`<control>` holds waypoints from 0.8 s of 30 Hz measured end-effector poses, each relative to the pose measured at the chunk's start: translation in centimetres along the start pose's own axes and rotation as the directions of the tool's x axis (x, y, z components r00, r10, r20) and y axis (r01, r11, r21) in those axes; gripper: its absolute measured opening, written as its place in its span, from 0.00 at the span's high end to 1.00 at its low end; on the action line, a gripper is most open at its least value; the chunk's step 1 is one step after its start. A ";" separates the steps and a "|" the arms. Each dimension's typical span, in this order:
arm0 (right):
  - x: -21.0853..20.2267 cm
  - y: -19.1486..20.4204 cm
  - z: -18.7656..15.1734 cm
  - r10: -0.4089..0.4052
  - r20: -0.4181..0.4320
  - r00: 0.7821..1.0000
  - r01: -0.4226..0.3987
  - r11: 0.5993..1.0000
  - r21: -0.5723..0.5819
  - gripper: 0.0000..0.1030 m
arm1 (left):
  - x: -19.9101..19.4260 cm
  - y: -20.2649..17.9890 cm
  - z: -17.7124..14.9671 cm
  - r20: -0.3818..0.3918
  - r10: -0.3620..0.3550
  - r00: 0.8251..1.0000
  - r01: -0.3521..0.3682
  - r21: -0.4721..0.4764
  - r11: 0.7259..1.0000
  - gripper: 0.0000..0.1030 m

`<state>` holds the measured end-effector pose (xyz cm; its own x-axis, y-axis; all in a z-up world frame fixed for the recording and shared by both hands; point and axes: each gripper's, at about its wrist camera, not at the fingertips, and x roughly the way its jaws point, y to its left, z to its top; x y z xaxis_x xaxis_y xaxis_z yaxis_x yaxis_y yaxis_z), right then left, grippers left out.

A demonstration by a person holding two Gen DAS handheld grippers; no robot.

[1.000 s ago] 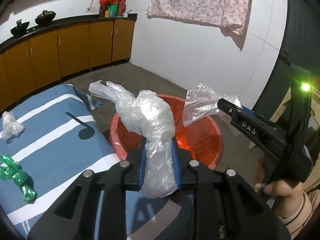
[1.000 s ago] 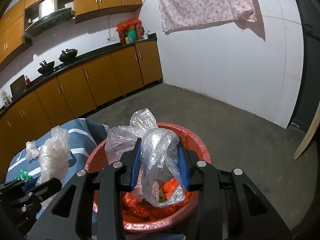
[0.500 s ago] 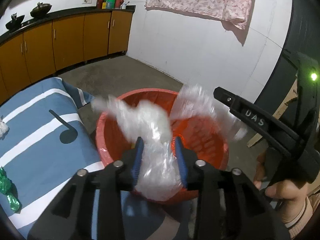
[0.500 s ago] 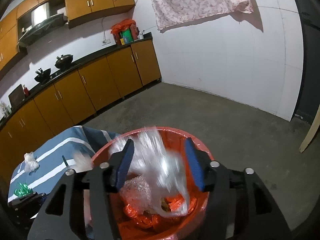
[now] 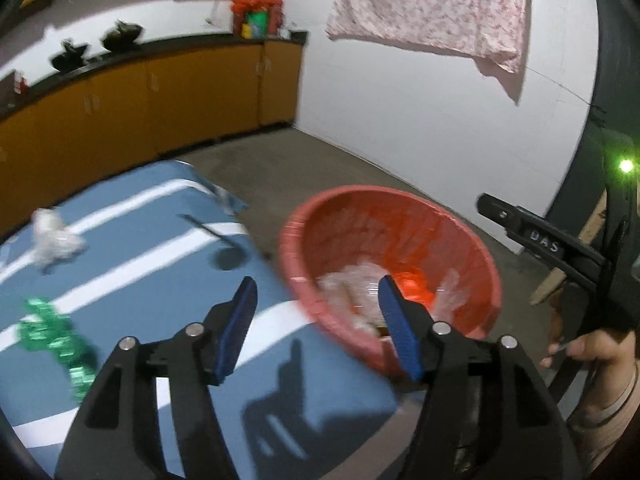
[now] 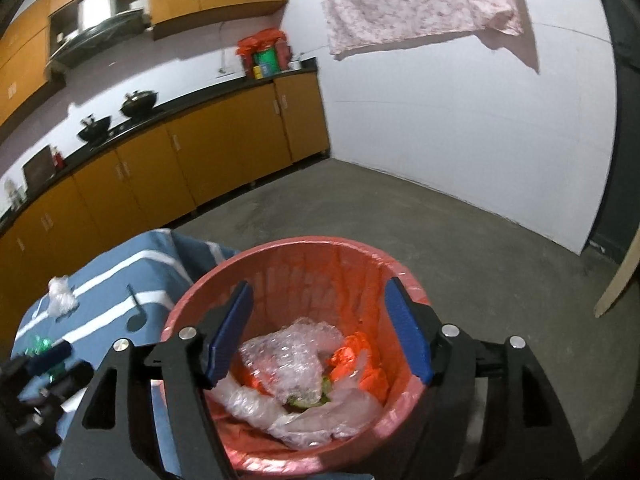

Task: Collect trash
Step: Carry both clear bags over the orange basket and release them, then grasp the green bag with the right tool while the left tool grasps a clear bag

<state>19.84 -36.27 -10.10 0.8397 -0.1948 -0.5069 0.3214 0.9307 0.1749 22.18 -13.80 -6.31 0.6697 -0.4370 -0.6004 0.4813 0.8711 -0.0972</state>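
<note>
My left tongs (image 5: 314, 300) are spread wide with nothing between the blue pads (image 5: 236, 328); they hang over the near edge of the blue striped cloth (image 5: 132, 248), with the right pad reaching across the rim of the red bin (image 5: 472, 248). My right tongs (image 6: 318, 312) are also spread wide and carry nothing, and they hang directly above the mouth of the same red bin (image 6: 304, 248), one pad (image 6: 230, 332) over each side of the rim.

Inside the bin, which is lined with a thin red bag, lies the clear plastic trash (image 6: 288, 356): crumpled bubble-like film on top, smoother clear bags (image 6: 328, 420) sprawled beneath it, and bright orange scraps (image 6: 352, 356) beside them, with a bit of green just showing under the film. From the left view the same heap (image 5: 360, 284) sits low in the bin, blurred.

The bin stands just beside the cloth-covered surface. Still on the cloth are a crumpled white plastic wad (image 5: 54, 238) near the far side and a shiny green foil wrapper (image 5: 56, 336) nearer to me, well apart from each other. The white wad (image 6: 60, 292) also shows in the right view.

My right hand (image 5: 588, 348) grips the handle of the other tongs at the edge of the left view. Beyond are orange cabinets (image 6: 140, 176), a grey floor (image 6: 420, 220) and a pink floral sheet (image 6: 408, 0) hanging on the white wall.
</note>
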 end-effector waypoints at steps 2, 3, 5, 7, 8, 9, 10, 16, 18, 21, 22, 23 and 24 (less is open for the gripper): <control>-0.2 1.5 -0.2 0.033 -0.011 0.999 -0.033 0.999 -0.035 0.34 | -1.7 1.5 -0.4 0.027 0.054 0.998 -0.054 -0.010 0.998 0.35; -0.2 2.0 -0.3 0.050 -0.016 0.999 -0.050 0.998 -0.048 0.34 | -2.9 2.8 -0.8 0.046 0.098 0.994 -0.097 -0.023 0.995 0.34; -0.4 4.4 -0.7 0.097 -0.034 0.995 -0.100 0.990 -0.098 0.34 | -4.7 4.9 -1.5 0.065 0.168 0.984 -0.165 -0.041 0.985 0.32; -0.5 6.9 -1.1 0.140 -0.052 0.989 -0.147 0.978 -0.150 0.34 | -6.7 7.8 -2.6 0.077 0.272 0.959 -0.267 -0.065 0.961 0.31; -0.6 8.5 -1.4 0.168 -0.064 0.984 -0.177 0.967 -0.182 0.34 | -7.4 8.8 -2.9 0.076 0.313 0.947 -0.307 -0.076 0.949 0.31; -0.6 10.2 -1.8 0.201 -0.077 0.977 -0.213 0.955 -0.207 0.34 | -8.3 10.4 -3.4 0.070 0.362 0.930 -0.355 -0.096 0.930 0.29; -0.7 11.4 -2.1 0.225 -0.089 0.970 -0.239 0.945 -0.223 0.34 | -8.8 11.6 -3.8 0.063 0.396 0.916 -0.388 -0.112 0.915 0.28; -0.3 20.7 -4.9 0.367 -0.196 0.910 -0.412 0.856 -0.313 0.34 | -12.2 20.7 -6.9 -0.030 0.604 0.797 -0.592 -0.239 0.770 0.22; -0.3 23.3 -5.8 0.398 -0.224 0.889 -0.454 0.825 -0.337 0.34 | -13.2 23.2 -7.6 -0.053 0.628 0.776 -0.615 -0.286 0.735 0.20; 0.3 27.2 -7.4 0.431 -0.279 0.858 -0.510 0.773 -0.376 0.35 | -14.5 25.9 -8.4 -0.072 0.646 0.760 -0.628 -0.340 0.700 0.18; 0.5 28.2 -7.8 0.434 -0.290 0.853 -0.519 0.762 -0.386 0.35 | -14.7 26.3 -8.4 -0.075 0.650 0.756 -0.630 -0.349 0.693 0.18; 0.6 29.1 -8.3 0.436 -0.301 0.848 -0.527 0.752 -0.395 0.36 | -15.0 27.0 -8.5 -0.079 0.654 0.753 -0.633 -0.358 0.686 0.18; 0.9 29.9 -8.7 0.436 -0.311 0.844 -0.533 0.744 -0.403 0.36 | -15.1 27.6 -8.6 -0.080 0.657 0.750 -0.635 -0.364 0.681 0.18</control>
<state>26.44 -5.93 -12.66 0.7129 0.3380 -0.6144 -0.3848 0.9210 0.0603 20.47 18.77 -6.73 0.7731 0.2622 -0.5776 -0.3035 0.9525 0.0260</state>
